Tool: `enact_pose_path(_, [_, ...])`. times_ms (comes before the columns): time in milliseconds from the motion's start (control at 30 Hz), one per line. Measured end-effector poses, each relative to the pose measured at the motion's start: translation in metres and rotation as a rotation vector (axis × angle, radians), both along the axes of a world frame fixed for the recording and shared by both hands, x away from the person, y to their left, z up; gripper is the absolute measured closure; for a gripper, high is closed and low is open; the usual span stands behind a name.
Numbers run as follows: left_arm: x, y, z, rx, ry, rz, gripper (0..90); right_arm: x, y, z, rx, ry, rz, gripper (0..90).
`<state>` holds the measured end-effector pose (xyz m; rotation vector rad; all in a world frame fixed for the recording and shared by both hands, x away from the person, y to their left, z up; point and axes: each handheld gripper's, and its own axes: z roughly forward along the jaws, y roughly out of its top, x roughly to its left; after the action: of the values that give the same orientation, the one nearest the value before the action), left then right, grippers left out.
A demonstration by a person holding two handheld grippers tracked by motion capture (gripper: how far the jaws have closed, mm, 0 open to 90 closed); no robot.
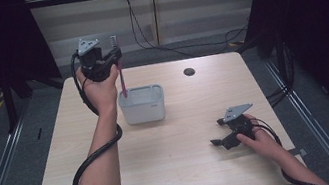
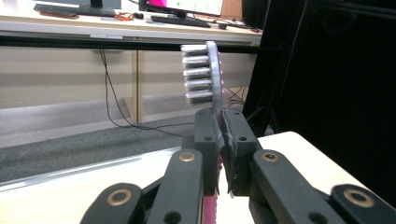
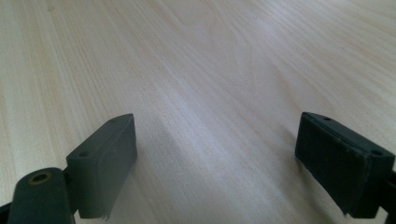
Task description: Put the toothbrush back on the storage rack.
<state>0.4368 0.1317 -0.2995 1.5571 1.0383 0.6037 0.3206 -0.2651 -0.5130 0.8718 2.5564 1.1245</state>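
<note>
While the wooden table (image 1: 176,171) lies mostly bare, its near edge is cut off by the bottom of the high view, and the person's forearms enter there. Toward the far left of the table stands a pale grey bin (image 1: 143,104); its inside cannot be seen from this angle. Above the bin's left rim, the left gripper (image 1: 116,56) is raised and pinches a pink-handled toothbrush (image 1: 121,77) upright, the lower end reaching down to the bin's rim; whether it touches is unclear. From the left gripper view, the jaws press tight on the toothbrush neck, bristles above them, the handle mostly hidden below. At the near right, the right gripper (image 1: 217,133) rests low over the table, jaws spread wide with nothing between them.
</note>
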Motion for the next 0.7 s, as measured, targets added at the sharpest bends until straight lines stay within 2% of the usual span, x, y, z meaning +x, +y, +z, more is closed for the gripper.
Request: enact_pose_path(700, [0.005, 0.007, -0.025, 0.014, 0.018, 0.039, 85.2, 0.000, 0.000, 0.000, 0.001, 0.000, 0.002, 12.4])
